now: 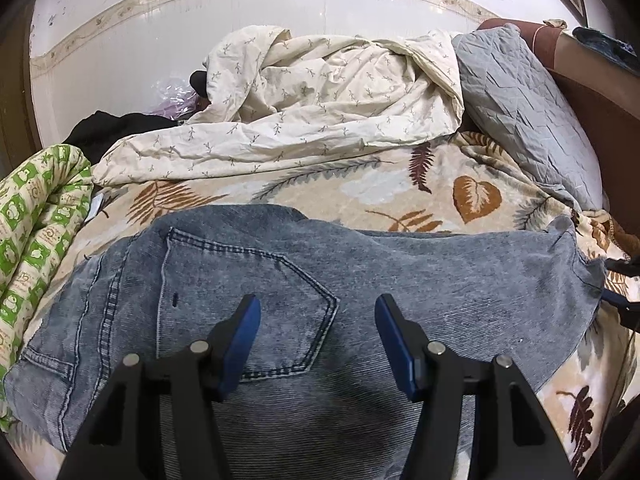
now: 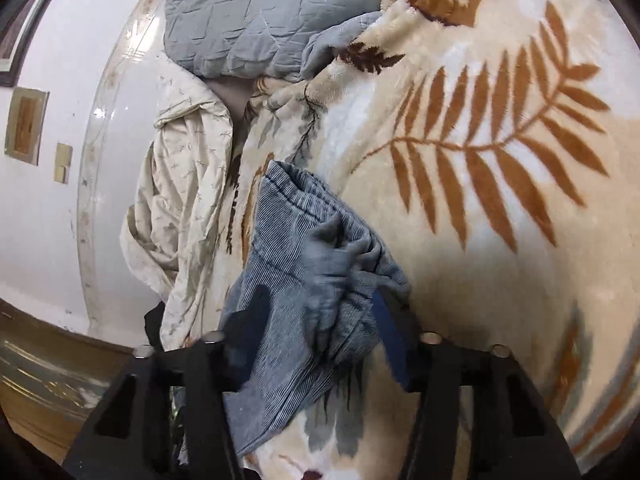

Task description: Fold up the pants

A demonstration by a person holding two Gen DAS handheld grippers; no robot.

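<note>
leaf-print blanket [image 1: 360, 196] covers the bed – jeans [image 1: 360, 272] lie flat on it under the left hand-held gripper [image 1: 318, 308], spread and empty; right hand-held gripper [image 2: 320, 304] straddles a bunched jeans end – grip unclear; beyond, cream sheet [image 1: 320, 92], grey pillow [image 1: 520, 104].

You had one pair of faded blue denim pants [image 1: 360, 280], one beige leaf-print fleece blanket [image 1: 360, 196], one cream sprigged sheet [image 1: 320, 112], one grey quilted pillow [image 1: 520, 112] and one green-and-white patterned quilt [image 1: 40, 216].
</note>
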